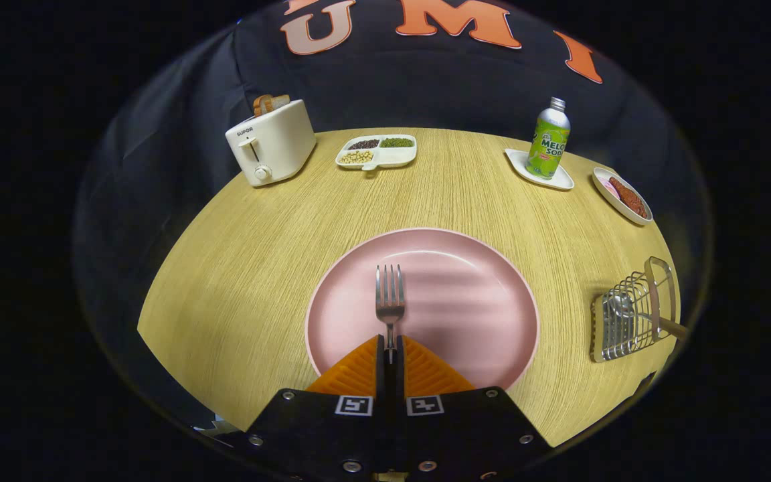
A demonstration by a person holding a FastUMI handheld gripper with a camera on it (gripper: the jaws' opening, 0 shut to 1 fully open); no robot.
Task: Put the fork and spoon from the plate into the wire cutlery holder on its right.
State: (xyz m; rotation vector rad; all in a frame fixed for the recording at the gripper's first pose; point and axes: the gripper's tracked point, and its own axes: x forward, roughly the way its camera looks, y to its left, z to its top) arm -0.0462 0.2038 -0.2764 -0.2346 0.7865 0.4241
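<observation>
here, a steel fork (390, 300) lies on a pink plate (466, 281), tines pointing away from the gripper (391, 348), long axis running straight ahead along the fingers. both fingers are pressed together on the fork's handle, pinching it near its end. the spoon (626, 309) already rests in the wire cutlery holder (630, 321), on the wooden table (238, 268) well to the plate's right. with so short a hold on the handle, the heavier head could droop or swivel once lifted, and the tines could catch on the holder's wires. beyond the plate stand a toaster (272, 142), a divided snack dish (377, 151) and a melon soda bottle (549, 139).
</observation>
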